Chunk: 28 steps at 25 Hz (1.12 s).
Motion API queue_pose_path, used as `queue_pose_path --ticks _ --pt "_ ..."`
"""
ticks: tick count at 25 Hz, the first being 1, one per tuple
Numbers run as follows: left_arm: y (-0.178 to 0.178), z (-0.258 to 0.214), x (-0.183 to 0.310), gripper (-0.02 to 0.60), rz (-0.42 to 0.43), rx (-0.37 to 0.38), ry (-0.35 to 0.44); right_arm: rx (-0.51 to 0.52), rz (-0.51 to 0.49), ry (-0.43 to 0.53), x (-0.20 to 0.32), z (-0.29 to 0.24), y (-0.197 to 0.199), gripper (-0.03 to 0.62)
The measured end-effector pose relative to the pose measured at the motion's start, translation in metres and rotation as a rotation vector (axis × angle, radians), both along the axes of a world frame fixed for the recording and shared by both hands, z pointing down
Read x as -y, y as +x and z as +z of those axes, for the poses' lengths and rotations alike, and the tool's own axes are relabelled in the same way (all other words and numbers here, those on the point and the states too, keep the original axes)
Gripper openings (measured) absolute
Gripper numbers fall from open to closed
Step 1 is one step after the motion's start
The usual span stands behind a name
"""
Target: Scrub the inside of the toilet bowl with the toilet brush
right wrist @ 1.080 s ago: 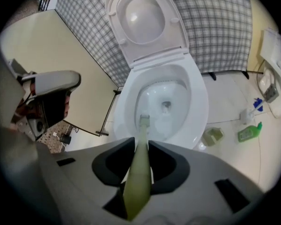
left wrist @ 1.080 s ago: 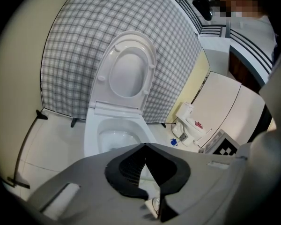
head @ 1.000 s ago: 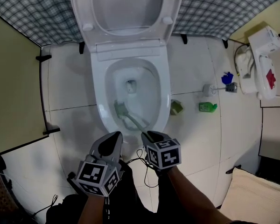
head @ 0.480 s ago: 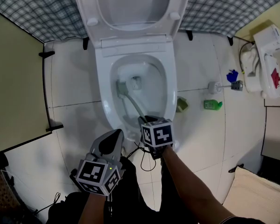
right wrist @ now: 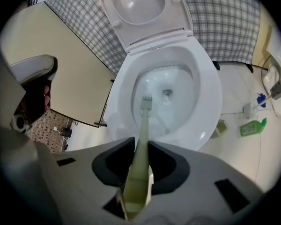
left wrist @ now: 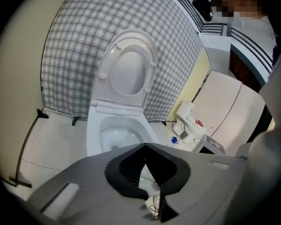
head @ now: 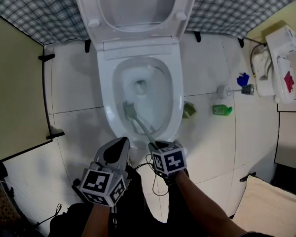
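Brush (head: 137,123) head sits by the near-left wall of the bowl (head: 175,100), handle clamped in your right gripper (head: 157,144); left gripper (head: 120,143) closed, empty, outside the front rim.

White floor tiles (head: 74,93) everywhere, grey-blue checked cloth (head: 34,14) hung across the back. Beige panel (head: 15,93) on the left. Over on the right: green bottle (head: 221,110) on its side, small olive thing (head: 188,110) near it, blue bit (head: 242,79) further back, white appliance (head: 281,68) w/ a red mark. Beige cushion (head: 266,206) in the bottom right corner.
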<state>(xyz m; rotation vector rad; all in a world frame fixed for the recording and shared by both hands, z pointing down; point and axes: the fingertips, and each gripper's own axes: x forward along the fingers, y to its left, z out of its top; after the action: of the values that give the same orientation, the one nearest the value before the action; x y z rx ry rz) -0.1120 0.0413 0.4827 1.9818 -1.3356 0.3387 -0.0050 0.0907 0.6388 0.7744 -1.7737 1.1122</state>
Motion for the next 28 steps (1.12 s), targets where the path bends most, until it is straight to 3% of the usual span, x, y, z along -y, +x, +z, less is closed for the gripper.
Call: queue_pose_path --ticks 4,7,15,23,28 --pt "0.002 -0.001 -0.002 0.006 -0.002 -0.002 0.000 -0.022 -0.047 -0.028 -0.019 -0.013 0.016 0.109" --pt "0.003 -0.001 -0.001 0.005 -0.001 -0.004 0.001 0.022 -0.051 -0.012 -0.020 -0.028 0.018 0.109" --pt "0.000 -0.001 0.004 0.005 0.011 0.007 0.000 0.115 0.020 0.134 0.045 -0.060 0.014 0.109" --pt "-0.007 -0.002 0.006 0.005 0.013 0.021 0.001 0.032 0.078 0.282 0.120 -0.039 0.005 0.109" --pt "-0.008 -0.001 0.004 0.005 0.022 0.025 -0.002 -0.012 0.116 0.251 0.137 -0.007 -0.005 0.109"
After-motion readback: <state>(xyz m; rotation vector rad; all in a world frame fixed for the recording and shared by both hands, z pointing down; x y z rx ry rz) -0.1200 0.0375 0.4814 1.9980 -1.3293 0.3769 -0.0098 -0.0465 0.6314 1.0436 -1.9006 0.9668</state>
